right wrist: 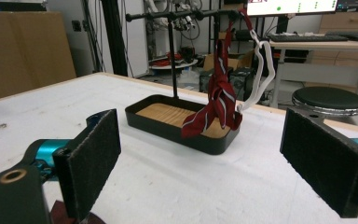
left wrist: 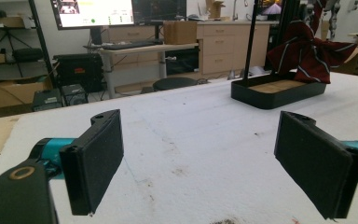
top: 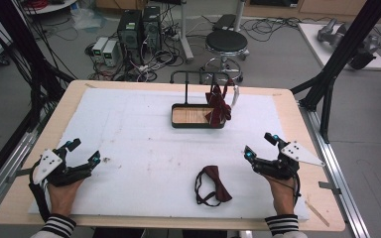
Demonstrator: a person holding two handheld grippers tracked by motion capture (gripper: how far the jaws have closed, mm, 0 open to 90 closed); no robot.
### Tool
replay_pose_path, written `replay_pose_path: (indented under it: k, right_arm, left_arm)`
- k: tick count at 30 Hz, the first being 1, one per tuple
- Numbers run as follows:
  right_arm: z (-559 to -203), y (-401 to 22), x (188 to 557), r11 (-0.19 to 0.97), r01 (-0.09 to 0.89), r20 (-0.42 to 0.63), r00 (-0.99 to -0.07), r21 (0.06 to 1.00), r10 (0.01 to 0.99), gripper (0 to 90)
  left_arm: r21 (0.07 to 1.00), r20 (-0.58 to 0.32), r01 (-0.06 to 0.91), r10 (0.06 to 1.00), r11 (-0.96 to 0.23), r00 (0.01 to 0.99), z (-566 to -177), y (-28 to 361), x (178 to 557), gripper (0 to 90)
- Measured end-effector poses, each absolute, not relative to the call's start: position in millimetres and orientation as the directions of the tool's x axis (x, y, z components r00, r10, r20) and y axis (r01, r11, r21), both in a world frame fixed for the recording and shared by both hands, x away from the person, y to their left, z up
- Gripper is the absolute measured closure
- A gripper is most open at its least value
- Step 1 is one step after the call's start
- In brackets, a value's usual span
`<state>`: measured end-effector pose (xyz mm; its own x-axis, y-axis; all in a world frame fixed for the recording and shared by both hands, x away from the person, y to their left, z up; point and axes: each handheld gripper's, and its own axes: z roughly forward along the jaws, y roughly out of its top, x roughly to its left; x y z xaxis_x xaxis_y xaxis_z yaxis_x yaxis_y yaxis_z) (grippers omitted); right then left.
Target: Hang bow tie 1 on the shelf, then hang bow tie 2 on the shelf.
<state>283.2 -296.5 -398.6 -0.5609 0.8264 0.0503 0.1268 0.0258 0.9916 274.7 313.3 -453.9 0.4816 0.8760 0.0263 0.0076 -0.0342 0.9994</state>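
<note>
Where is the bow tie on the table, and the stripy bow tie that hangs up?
bow tie on the table [top: 218,185], high view, on its dark red bow.
stripy bow tie [right wrist: 218,108], right gripper view, on its hanging knot.

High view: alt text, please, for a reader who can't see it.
A dark red bow tie lies on a white table between two open hand-held tools, left tool and right tool. Behind, a striped tie hangs on a rack.

Black stool [top: 226,41] beyond table's far edge — computer towers [top: 140,27] left of it (cables around)
</note>
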Motion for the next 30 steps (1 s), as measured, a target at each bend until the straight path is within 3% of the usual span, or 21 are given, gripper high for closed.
replay_pose_path:
  k: [17, 30]
  right_arm:
    - [-405, -292, 280, 0.059, 0.152, 0.038, -0.565, 0.987, 0.824, 11.4]
    - [-398, -283, 272, 0.108, 0.227, 0.036, -0.55, 0.968, 0.835, 11.4]
  left_arm:
    - [1.0, 0.019, 0.004, 0.879, -0.024, 0.476, -454, 314, 274, 16.0]
    - [1.0, 0.007, 0.01, 0.879, -0.014, 0.477, -454, 315, 275, 16.0]
